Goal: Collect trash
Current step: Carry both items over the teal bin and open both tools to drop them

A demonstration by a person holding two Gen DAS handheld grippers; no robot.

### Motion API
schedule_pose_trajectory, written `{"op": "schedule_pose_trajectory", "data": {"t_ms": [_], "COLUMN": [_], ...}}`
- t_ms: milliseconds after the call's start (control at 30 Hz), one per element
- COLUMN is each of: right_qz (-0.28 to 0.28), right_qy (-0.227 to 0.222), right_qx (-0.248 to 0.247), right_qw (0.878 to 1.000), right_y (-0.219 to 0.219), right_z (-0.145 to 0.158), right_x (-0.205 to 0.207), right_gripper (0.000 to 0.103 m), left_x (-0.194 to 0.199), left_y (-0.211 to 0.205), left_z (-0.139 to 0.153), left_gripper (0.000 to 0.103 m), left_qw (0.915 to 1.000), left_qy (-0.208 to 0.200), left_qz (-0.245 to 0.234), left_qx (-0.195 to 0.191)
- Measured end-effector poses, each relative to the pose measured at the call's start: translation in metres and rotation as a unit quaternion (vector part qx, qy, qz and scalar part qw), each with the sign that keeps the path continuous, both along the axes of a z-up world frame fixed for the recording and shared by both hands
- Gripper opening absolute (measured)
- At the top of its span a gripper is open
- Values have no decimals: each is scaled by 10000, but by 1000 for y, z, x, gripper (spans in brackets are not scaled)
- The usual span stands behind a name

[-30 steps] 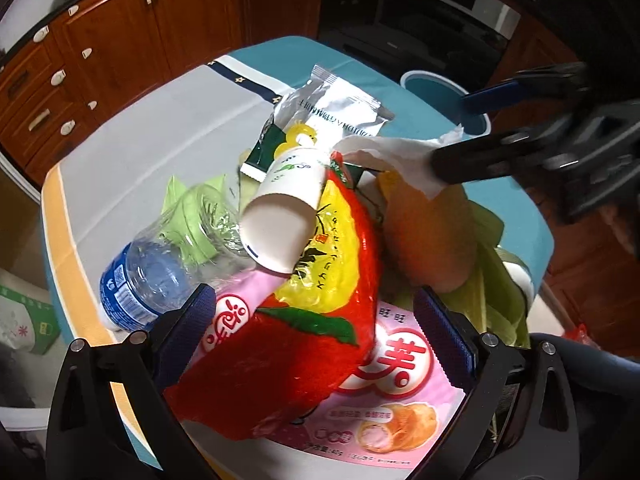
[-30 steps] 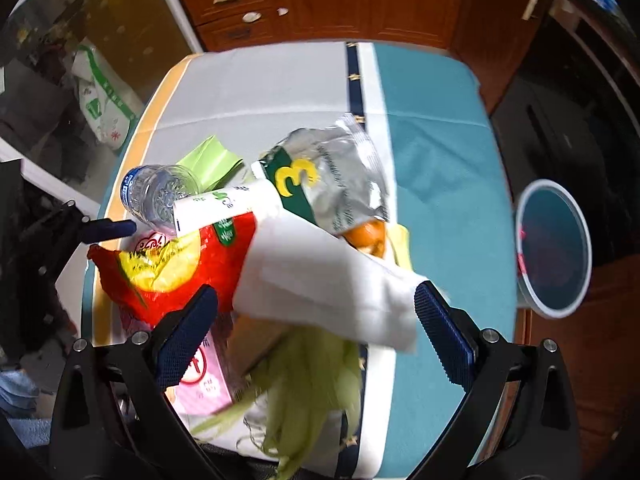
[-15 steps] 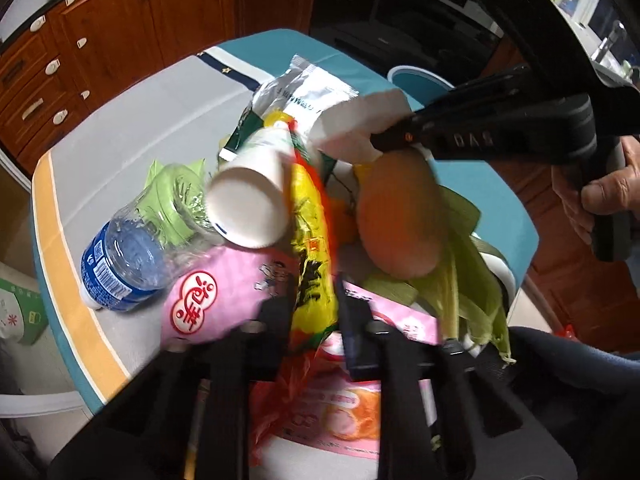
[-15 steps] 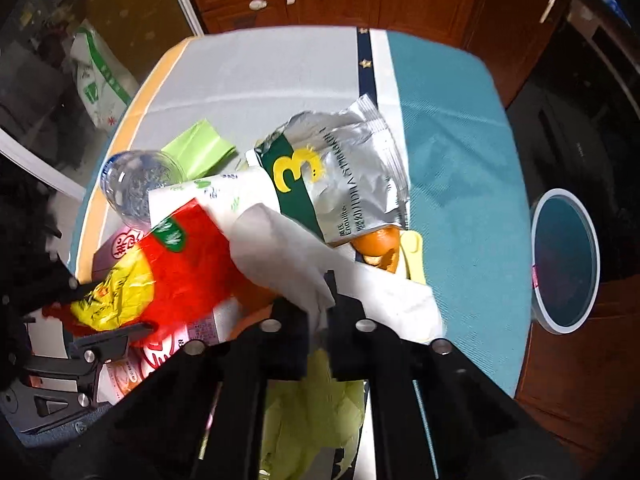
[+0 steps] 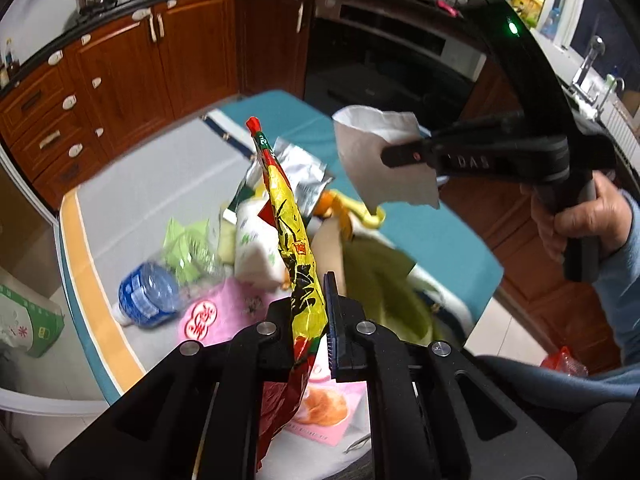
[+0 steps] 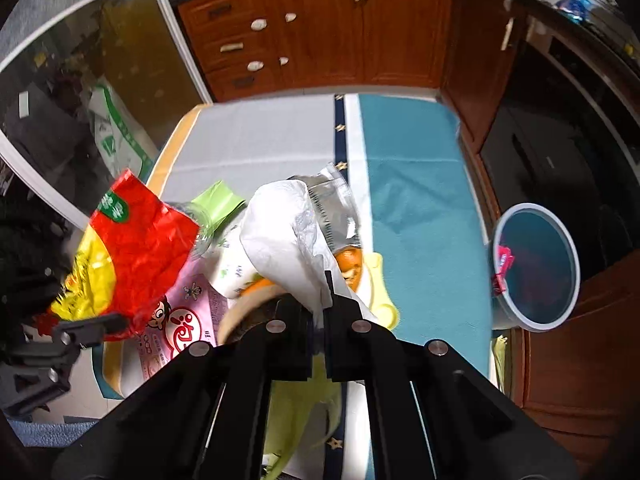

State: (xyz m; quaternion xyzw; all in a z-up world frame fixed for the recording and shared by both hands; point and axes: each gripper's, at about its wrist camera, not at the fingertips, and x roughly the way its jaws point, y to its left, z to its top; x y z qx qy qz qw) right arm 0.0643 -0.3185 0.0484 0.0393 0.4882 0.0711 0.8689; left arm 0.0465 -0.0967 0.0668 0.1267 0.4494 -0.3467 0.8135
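My left gripper (image 5: 310, 320) is shut on a red and yellow snack bag (image 5: 290, 232) and holds it lifted above the trash pile; the bag also shows at the left of the right wrist view (image 6: 128, 256). My right gripper (image 6: 322, 312) is shut on a white paper napkin (image 6: 288, 240), raised above the table; it appears in the left wrist view (image 5: 380, 160) too. On the table lie a crushed water bottle (image 5: 148, 292), a white paper cup (image 5: 256, 244), a pink wrapper (image 5: 224, 312), a silver bag (image 5: 304, 172) and green husks (image 5: 384, 280).
A grey trash bin (image 6: 536, 268) with a blue inside stands on the floor past the table's right edge. Wooden cabinets (image 6: 320, 24) and an oven (image 5: 380, 60) surround the table (image 6: 420, 184). A green-printed sack (image 5: 24, 320) sits on the floor at left.
Both grippers closed and rose: the left took hold of the red and yellow bag and lifted it, the right took hold of the white napkin and lifted it off the pile.
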Motion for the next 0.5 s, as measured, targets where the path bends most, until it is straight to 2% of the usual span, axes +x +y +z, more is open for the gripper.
{"op": "schedule_pose_trajectory", "data": {"t_ms": [300,500], "right_qz": [-615,-1216], "right_qy": [-272,-480], "right_qx": [241,392], "right_qw": [9974,9906], "right_y": [-74,-149], "right_z": [12,14], "right_x": [-30,-42], "right_gripper": [4,4], "left_x": [13,24], "left_y": [-61,-140], "left_z": [22,32], "left_gripper": [9,10], "left_qw": [9996,9968], "left_qy": [31,-59], "left_qz": [-270,-792], "left_qx": [-122,-69]}}
